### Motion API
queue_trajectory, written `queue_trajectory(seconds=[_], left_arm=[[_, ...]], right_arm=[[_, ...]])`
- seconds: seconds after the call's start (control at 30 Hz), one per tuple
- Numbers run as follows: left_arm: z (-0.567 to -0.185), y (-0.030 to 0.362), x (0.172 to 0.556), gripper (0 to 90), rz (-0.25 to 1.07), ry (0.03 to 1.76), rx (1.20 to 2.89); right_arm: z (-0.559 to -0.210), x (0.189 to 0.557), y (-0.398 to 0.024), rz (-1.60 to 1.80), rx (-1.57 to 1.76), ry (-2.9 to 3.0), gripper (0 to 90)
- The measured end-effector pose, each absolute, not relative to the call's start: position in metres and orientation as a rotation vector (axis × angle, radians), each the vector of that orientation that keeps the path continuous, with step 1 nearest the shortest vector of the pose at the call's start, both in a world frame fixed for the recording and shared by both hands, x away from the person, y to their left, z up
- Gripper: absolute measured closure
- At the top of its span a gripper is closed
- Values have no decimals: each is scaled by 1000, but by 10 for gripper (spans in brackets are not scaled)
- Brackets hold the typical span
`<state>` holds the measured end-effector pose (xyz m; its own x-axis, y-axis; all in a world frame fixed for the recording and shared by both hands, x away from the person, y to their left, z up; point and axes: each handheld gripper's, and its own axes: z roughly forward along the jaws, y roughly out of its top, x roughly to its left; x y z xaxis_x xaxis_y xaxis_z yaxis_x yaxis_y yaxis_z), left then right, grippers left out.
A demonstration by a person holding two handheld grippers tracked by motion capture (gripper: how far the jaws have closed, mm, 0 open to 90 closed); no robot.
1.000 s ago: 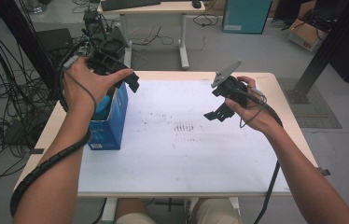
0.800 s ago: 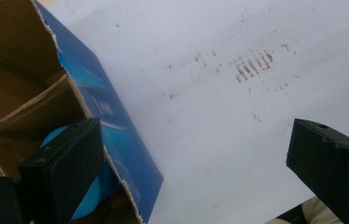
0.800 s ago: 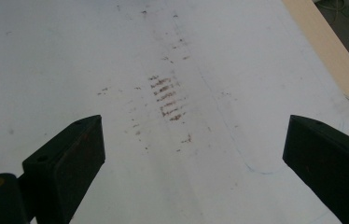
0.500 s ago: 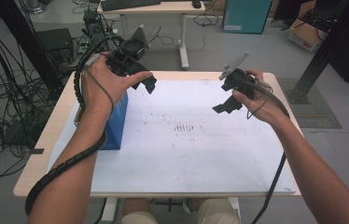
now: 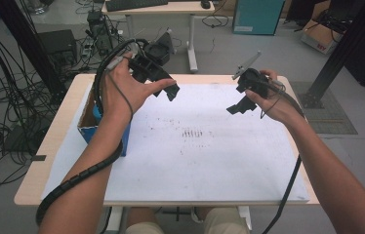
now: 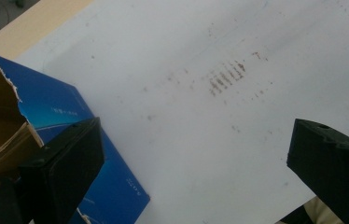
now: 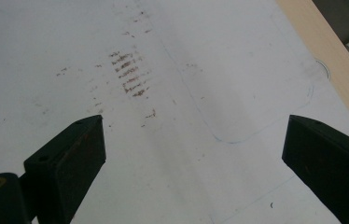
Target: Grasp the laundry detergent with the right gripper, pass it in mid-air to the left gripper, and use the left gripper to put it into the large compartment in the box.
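High view: two handheld grippers, one per hand. The left gripper [image 5: 163, 90] is held above the far-left part of the counter [image 5: 44, 161], jaws spread apart, nothing between them. The right gripper [image 5: 239, 105] is held above the far-right part, jaws likewise apart and empty. One blue carton [image 5: 87, 127] stands on the counter's left side, just beneath the left forearm; its top is open. One white sheet [image 5: 210, 165] covers most of the light wood counter, flat and matte, with a cluster of brown smudges [image 5: 192, 132] near its middle. One ribbed black cable [image 5: 73, 180] trails along the left arm.

Left gripper view: two black, blocky jaws stand wide apart. The blue carton [image 6: 74, 121] lies beside the left jaw, glossy blue outside, bare brown cardboard inside, with a torn rim. The smudges [image 6: 226, 79] form short parallel strokes.

Right gripper view: two black jaws wide apart over the sheet [image 7: 210, 56]. The smudges [image 7: 128, 74] lie ahead; a faint rounded pen outline [image 7: 256, 130] marks the sheet.
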<state>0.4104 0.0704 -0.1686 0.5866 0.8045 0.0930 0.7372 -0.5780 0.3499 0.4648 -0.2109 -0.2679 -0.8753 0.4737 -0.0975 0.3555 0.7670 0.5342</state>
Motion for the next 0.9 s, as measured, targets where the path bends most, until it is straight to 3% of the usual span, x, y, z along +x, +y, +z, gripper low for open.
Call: queue_trajectory(seconds=[0.9], left_arm=[[-178, 51, 415, 45, 355, 1230, 2598]], right_arm=[[-256, 473, -221, 703, 647, 2737, 63]])
